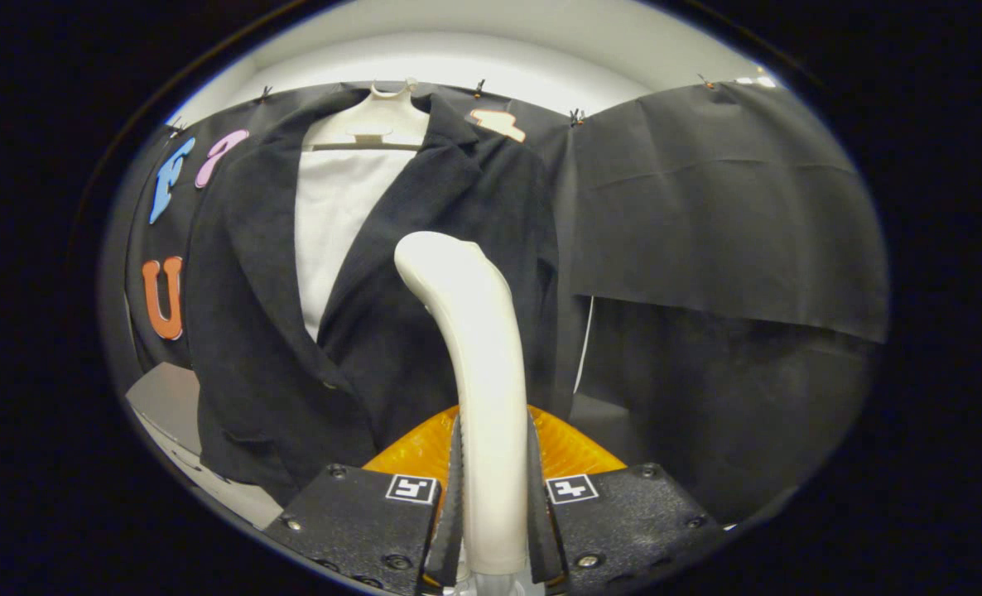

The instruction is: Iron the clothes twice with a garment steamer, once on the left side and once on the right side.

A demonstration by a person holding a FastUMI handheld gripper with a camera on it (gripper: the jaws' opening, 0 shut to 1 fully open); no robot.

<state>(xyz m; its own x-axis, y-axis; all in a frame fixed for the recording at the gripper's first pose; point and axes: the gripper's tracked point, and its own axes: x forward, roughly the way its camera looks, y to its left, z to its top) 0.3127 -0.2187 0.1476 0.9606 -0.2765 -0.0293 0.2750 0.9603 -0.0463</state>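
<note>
Between the two fingers of the hand-held gripper stands the white garment steamer, both fingers pressed against its handle, its curved head rising in front of the dark jacket. The jacket hangs open on a pale hanger over a white shirt, just beyond the steamer. An orange ribbed part shows behind the fingers.
</note>
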